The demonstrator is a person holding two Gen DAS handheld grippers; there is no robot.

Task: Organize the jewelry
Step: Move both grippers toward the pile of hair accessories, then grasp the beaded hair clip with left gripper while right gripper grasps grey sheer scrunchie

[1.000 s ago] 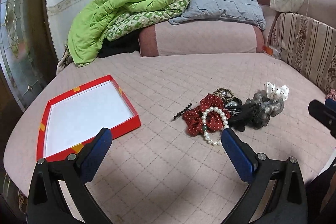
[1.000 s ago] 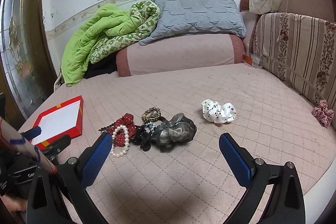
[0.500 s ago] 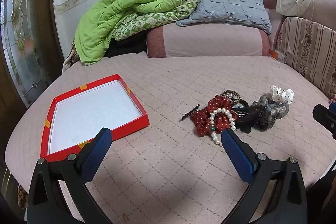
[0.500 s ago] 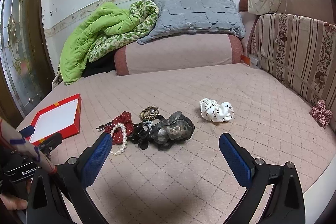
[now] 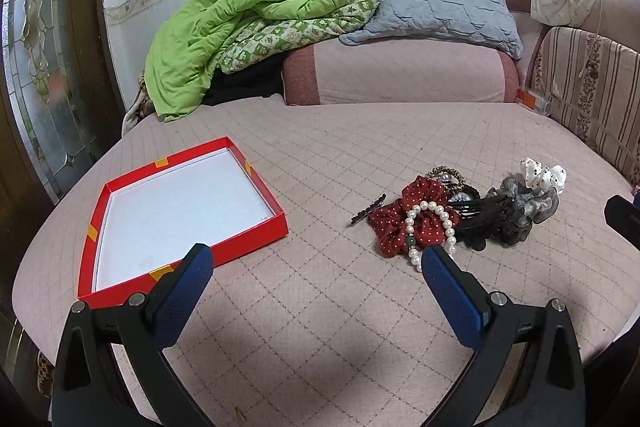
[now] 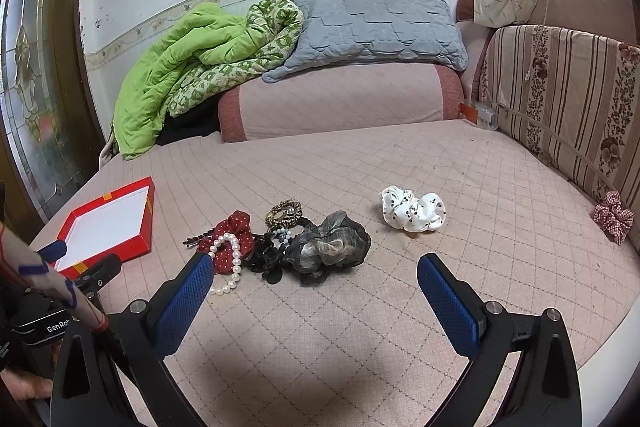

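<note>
While both the left gripper (image 5: 312, 263) and right gripper (image 6: 314, 265) hover spread and empty, sorting appears unstarted; next, pinching the pearl bracelet (image 5: 430, 225) for the red tray (image 5: 256, 229).

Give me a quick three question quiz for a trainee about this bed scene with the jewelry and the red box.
1. True or false: the pearl bracelet lies partly on the red dotted scrunchie.
2. What is inside the red box? A) hair clips B) nothing visible C) pearls
3. Fill in: the white dotted scrunchie lies ____ from the pile.

Key: 1 true; 2 B; 3 apart. Both the left gripper and the right gripper are open, holding nothing.
</note>
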